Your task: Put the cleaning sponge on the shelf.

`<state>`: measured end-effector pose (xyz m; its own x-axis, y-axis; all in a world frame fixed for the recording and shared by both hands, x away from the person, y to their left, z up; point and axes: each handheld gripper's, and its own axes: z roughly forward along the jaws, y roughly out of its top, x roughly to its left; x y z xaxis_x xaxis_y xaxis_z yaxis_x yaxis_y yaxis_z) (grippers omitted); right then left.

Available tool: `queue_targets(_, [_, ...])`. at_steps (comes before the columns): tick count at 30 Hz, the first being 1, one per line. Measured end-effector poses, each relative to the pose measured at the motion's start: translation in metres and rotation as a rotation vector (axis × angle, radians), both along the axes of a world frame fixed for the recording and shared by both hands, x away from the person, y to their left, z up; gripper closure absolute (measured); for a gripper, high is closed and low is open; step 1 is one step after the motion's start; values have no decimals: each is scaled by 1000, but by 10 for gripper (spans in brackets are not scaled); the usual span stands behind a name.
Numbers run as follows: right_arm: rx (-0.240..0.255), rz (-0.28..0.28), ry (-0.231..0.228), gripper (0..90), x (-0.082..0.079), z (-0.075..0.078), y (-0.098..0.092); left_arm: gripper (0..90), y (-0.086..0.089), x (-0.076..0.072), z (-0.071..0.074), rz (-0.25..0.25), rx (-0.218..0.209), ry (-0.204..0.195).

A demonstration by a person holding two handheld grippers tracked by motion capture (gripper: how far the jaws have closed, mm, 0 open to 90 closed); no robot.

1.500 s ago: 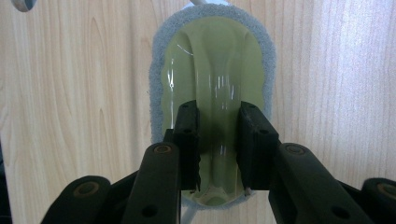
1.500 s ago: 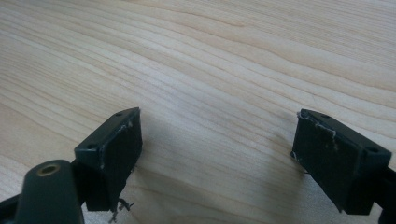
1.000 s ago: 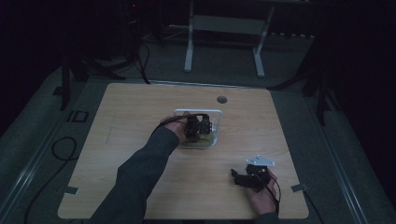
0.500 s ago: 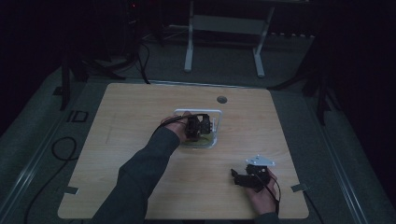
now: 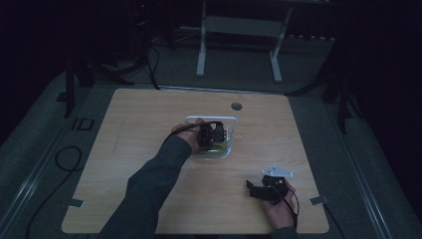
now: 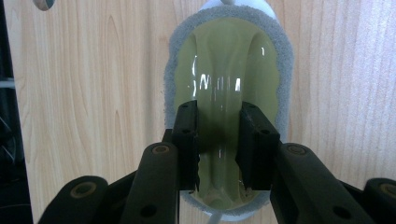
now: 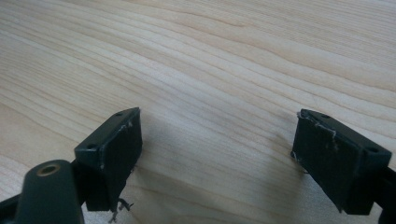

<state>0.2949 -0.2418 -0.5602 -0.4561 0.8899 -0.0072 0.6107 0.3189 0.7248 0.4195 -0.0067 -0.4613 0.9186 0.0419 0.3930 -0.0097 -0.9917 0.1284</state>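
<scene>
Left gripper (image 6: 218, 144) jaws narrowed around raised middle fold of yellow-green, grey-edged oval sponge (image 6: 229, 70), apparently pinching it; contact not certain. Sponge sits in white tray (image 5: 228, 121) at mid-table (image 5: 149, 114). Likely light, soft, squashy, glossy-wet, maybe slippery; best hold: central ridge. Right gripper (image 7: 217, 156) jaws spread wide, nothing between, over bare wood.
</scene>
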Motion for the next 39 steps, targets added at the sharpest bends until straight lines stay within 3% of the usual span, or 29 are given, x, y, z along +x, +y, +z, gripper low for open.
queue_targets(17, [0,0,0,153,0,0,0,630,1,-2,4,30,-28,2])
queue_targets(29, [-2,1,-3,153,0,0,0,621,6,-8,14,29,-53,5])
queue_targets(39, [-1,1,-1,153,0,0,0,629,14,-16,26,28,-100,25])
